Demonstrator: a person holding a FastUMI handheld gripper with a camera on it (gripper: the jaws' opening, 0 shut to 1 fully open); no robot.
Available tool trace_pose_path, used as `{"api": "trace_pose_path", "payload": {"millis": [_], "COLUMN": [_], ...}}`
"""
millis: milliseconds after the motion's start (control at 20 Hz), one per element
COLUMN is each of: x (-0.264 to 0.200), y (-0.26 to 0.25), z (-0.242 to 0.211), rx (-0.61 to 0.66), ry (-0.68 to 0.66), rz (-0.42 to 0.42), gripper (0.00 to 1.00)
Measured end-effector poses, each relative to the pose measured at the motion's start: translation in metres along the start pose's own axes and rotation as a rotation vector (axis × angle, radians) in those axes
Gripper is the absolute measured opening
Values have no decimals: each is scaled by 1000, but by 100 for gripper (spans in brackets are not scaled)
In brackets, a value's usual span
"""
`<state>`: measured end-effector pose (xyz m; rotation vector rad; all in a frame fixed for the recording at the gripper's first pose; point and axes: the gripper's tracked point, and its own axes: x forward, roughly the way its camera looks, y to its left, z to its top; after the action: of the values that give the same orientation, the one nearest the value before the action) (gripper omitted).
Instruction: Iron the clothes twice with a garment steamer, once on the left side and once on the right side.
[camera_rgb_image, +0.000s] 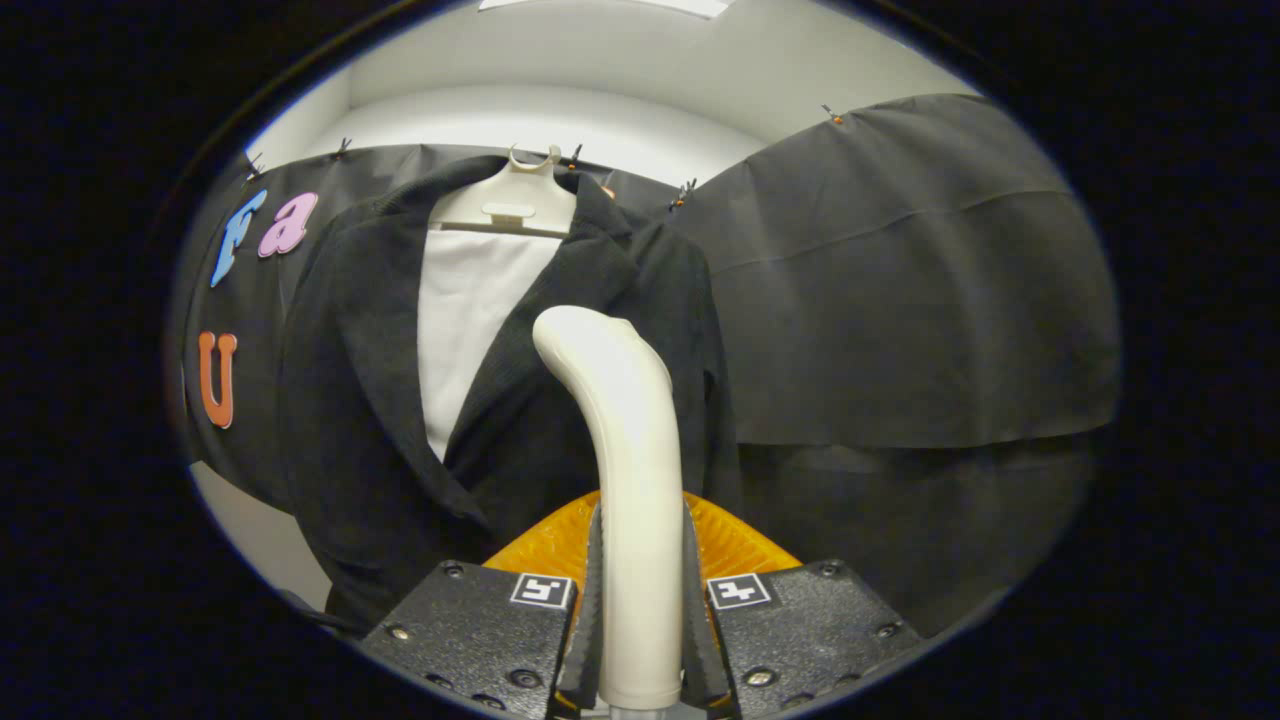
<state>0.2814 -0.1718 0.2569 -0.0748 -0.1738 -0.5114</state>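
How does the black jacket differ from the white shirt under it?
The black jacket is dark, textured and outermost, its lapels open; the white shirt is pale, smooth and mostly covered. Both hang on one hanger. The gripper is shut on the steamer, just before the jacket.

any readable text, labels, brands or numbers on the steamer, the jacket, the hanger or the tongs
None that can be read.
Steamer, held between the tongs: plain handle, no brand or number visible.
Black jacket and white shirt: no tag or print visible.
Hanger: a raised plate in the middle, blank or too small to read.
Square markers on the tongs: black-and-white patterns, not words.
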Motion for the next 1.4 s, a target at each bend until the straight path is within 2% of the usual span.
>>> {"api": "trace_pose_path", "payload": {"millis": [1000,1400], "x": [-28,-54], "y": [-10,-8], "z": [-112,-154], "rx": [11,-33], "ry": [243,285], "rz": [-6,7], "gripper": [36,36]}}
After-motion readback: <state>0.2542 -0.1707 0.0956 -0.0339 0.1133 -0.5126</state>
